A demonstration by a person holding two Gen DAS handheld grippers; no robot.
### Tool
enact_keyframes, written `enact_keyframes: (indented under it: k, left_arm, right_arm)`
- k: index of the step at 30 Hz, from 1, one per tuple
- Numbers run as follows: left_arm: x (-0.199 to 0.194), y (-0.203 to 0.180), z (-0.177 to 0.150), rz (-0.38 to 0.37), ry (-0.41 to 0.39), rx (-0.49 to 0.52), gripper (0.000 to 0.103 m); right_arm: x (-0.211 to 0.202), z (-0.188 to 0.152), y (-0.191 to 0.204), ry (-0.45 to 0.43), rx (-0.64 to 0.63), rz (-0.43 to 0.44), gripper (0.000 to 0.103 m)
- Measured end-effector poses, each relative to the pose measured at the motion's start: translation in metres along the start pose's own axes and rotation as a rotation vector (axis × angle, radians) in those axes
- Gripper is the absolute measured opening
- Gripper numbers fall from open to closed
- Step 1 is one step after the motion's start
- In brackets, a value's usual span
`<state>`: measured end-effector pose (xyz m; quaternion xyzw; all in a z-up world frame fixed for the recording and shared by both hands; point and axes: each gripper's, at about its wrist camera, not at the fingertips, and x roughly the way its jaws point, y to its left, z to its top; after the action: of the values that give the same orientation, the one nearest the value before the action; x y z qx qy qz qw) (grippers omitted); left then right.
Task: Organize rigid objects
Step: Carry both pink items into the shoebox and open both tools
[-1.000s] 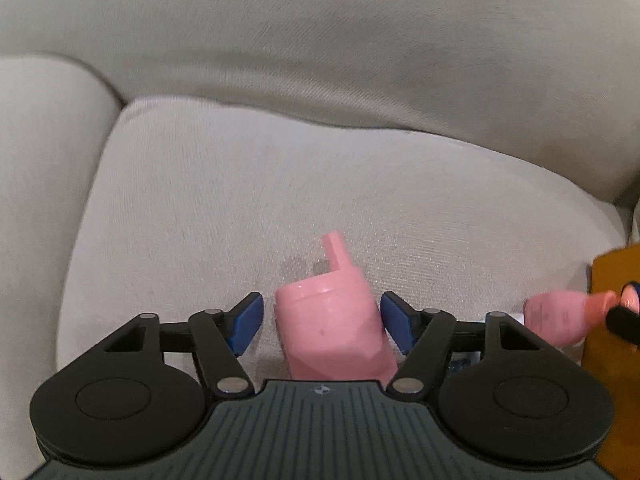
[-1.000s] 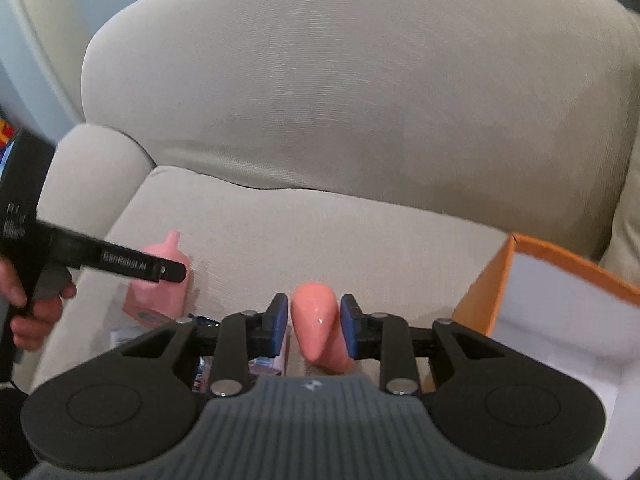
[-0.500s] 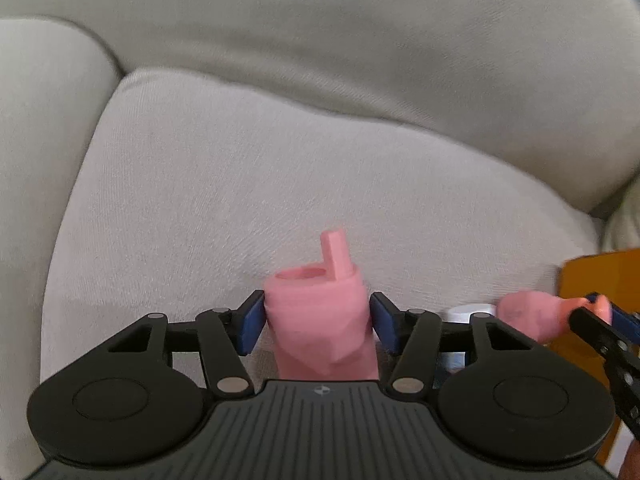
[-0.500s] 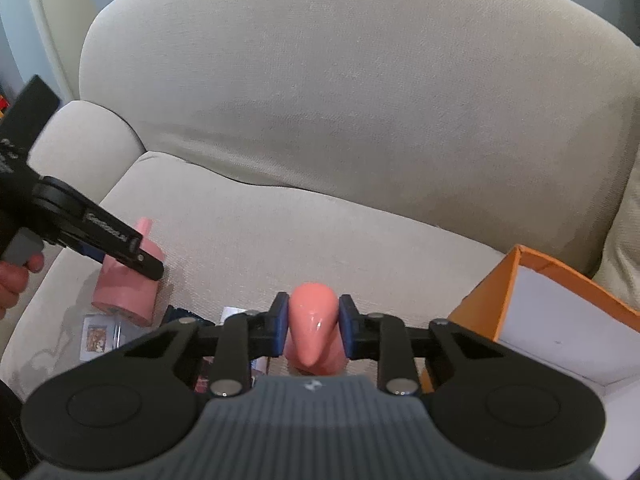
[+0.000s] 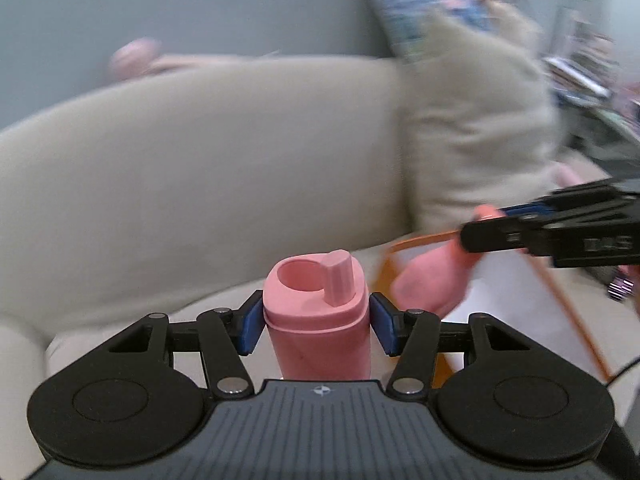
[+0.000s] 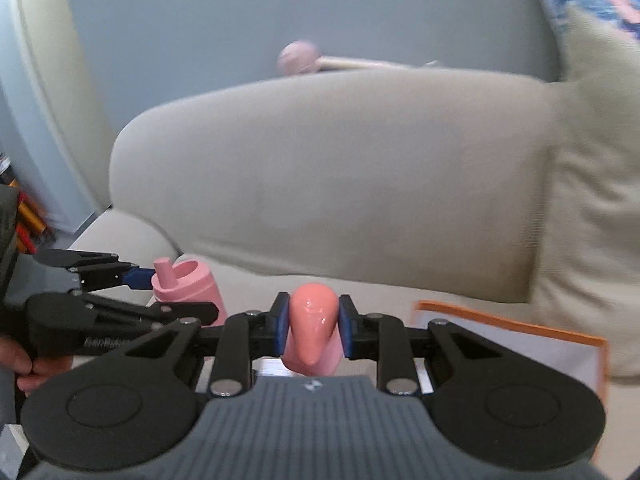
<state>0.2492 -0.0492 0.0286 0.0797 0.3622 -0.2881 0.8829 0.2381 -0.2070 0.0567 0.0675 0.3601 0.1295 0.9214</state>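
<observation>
Both lifted clear of the sofa point(image 6: 320, 200) for boxing: left hand-held gripper point(image 5: 316, 320) clamped on pink spouted bottle point(image 5: 316, 312), right hand-held gripper point(image 6: 314, 330) pinching glossy pink bulb-shaped piece point(image 6: 314, 320) beside orange box point(image 6: 520, 326).

I count two pink things: one spouted bottle point(image 5: 318, 312) and one glossy rounded piece point(image 6: 314, 326). One orange-edged box point(image 6: 516, 340), one sofa point(image 6: 340, 184), one beige cushion point(image 6: 596, 184).

Matt pink plastic bottle point(image 5: 316, 316), glossy smooth peach toy point(image 6: 314, 330), woven beige cloth sofa point(image 6: 320, 184), orange-edged cardboard box point(image 6: 516, 344)
</observation>
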Motion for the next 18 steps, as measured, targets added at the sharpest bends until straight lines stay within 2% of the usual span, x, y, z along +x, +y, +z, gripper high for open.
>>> enact_keyframes:
  k: [5, 8, 10, 12, 15, 18]
  left_arm:
    - [0.043, -0.064, 0.01, -0.115, -0.007, 0.212, 0.063]
    - [0.069, -0.101, 0.008, -0.139, 0.004, 0.372, 0.063]
    - [0.093, -0.114, 0.005, -0.147, 0.042, 0.439, 0.063]
    - [0.11, -0.122, 0.001, -0.151, 0.041, 0.502, 0.063]
    - [0.134, -0.124, 0.003, -0.184, 0.083, 0.524, 0.063]
    - [0.152, -0.128, 0.003, -0.164, 0.104, 0.587, 0.062]
  right_arm:
    - [-0.024, -0.014, -0.052, 0.019, 0.072, -0.129, 0.026]
    - [-0.017, -0.03, -0.083, 0.055, 0.161, -0.157, 0.026]
    - [-0.008, -0.039, -0.1, 0.073, 0.206, -0.161, 0.026]
    - [0.007, -0.047, -0.113, 0.084, 0.236, -0.157, 0.026]
    - [0.03, -0.054, -0.127, 0.092, 0.27, -0.124, 0.026]
    - [0.05, -0.059, -0.138, 0.097, 0.293, -0.104, 0.026]
